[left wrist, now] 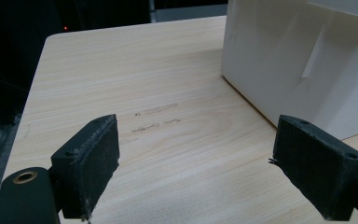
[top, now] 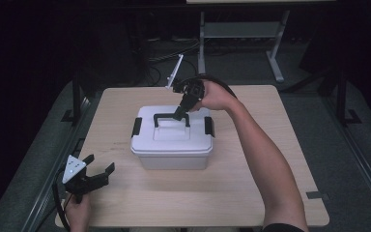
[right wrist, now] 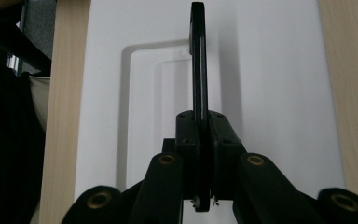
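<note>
Handle clamped between right claw

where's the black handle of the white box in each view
High view: the black handle stands raised on the lid at table centre, its right end pinched by the right gripper.
Left gripper view: handle not in it; the box wall is at upper right.
Right gripper view: seen edge-on, centre.
Shared landmark: the white box.
</note>
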A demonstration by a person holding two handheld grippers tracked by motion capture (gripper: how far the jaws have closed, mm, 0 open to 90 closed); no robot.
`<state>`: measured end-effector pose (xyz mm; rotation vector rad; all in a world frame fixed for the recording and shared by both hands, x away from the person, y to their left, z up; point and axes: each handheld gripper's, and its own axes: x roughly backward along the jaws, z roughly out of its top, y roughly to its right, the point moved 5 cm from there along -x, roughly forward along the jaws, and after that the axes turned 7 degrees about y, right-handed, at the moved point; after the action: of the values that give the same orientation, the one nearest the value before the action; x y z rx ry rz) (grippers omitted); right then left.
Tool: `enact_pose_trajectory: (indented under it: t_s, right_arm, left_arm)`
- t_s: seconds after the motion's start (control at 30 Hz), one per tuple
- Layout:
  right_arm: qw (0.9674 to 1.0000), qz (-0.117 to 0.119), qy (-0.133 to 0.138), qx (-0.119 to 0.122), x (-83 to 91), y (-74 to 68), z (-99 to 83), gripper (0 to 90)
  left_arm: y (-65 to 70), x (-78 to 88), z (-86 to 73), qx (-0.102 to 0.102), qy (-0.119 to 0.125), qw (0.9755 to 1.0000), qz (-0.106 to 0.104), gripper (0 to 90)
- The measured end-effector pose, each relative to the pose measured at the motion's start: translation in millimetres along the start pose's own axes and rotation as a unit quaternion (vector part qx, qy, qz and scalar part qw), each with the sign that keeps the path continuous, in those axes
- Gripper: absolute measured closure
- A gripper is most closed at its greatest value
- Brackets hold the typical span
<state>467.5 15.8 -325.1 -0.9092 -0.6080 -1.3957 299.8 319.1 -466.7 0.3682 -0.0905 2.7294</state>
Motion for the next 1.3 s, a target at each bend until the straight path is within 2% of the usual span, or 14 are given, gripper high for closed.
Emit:
enact_pose_trajectory:
  t_s: [0.13, 0.2, 0.47, 0.8, 1.3]
  right_arm:
    - [1.0, -0.002, 0.004, -0.004, -0.2, -0.3, -2.1, 82.4]
    - [0.9999, 0.003, 0.007, -0.013, 0.3, -1.4, -3.5, 81.2]
    - [0.9992, -0.011, 0.028, -0.025, 10.9, -1.8, -8.1, 69.8]
    - [0.9979, -0.028, 0.046, -0.037, 25.9, -2.6, -15.5, 65.2]
    - [0.9956, -0.039, 0.067, -0.053, 42.2, -6.9, -32.8, 59.3]
  left_arm:
    - [0.1, 0.3, 0.1, 0.002, 0.001, 1.0, 0.0, 13.7]
    - [0.8, 0.2, 0.1, 0.002, 0.0, 1.0, 0.0, 13.7]
    - [1.7, -0.7, 0.0, -0.002, -0.002, 1.0, -0.001, 13.7]
    - [1.2, -0.3, -0.1, 0.0, -0.001, 1.0, 0.0, 13.7]
    - [3.1, -0.1, -0.6, -0.004, -0.004, 1.0, -0.002, 13.7]
